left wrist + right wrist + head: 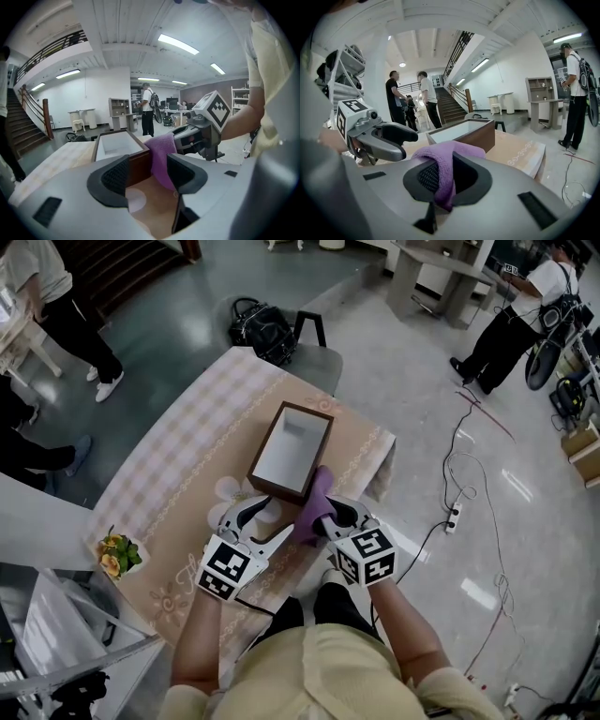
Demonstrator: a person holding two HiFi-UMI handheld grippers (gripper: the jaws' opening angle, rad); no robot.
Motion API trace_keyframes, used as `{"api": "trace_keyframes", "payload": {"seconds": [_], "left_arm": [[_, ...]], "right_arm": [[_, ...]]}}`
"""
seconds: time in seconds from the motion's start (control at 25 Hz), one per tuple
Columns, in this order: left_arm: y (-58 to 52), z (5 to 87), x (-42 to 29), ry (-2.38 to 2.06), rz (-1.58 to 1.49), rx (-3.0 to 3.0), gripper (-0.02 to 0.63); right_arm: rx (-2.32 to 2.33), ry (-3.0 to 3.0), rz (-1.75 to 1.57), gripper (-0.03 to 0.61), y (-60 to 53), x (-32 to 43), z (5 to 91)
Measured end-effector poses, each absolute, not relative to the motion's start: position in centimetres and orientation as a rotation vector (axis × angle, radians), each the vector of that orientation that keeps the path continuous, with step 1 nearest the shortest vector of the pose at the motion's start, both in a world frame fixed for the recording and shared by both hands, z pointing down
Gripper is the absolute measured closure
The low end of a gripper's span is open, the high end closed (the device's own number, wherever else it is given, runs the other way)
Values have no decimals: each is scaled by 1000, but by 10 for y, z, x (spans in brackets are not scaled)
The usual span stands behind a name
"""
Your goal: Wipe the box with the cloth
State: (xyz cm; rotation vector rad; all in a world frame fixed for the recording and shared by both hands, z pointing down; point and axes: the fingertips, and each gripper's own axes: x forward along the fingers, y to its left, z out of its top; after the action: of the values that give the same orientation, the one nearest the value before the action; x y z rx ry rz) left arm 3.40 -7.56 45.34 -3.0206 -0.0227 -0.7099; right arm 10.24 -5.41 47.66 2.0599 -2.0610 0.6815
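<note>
An open brown box (pixel 292 450) with a white inside stands on the patterned tablecloth (pixel 178 465). A purple cloth (pixel 314 504) hangs against the box's near right corner, and my right gripper (pixel 330 518) is shut on it. In the right gripper view the cloth (pixel 443 164) is pinched between the jaws, with the box (pixel 464 132) just beyond. My left gripper (pixel 251 518) stands open just short of the box's near wall, nothing between its jaws. From the left gripper view the box (pixel 119 150) and cloth (pixel 161 157) lie straight ahead.
A small plate with yellow flowers (pixel 117 554) sits at the table's left edge. A black bag (pixel 261 329) rests on a chair beyond the far end. People stand at the left and far right. A power strip and cables (pixel 454 517) lie on the floor to the right.
</note>
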Motion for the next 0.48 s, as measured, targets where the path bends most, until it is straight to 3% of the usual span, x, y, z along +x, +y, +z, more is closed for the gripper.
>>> {"api": "trace_keyframes", "payload": {"seconds": [0.48], "left_arm": [[-87, 417, -4, 235, -593, -3107, 349]], "right_arm": [[2157, -2180, 322, 534, -43, 100, 368]]}}
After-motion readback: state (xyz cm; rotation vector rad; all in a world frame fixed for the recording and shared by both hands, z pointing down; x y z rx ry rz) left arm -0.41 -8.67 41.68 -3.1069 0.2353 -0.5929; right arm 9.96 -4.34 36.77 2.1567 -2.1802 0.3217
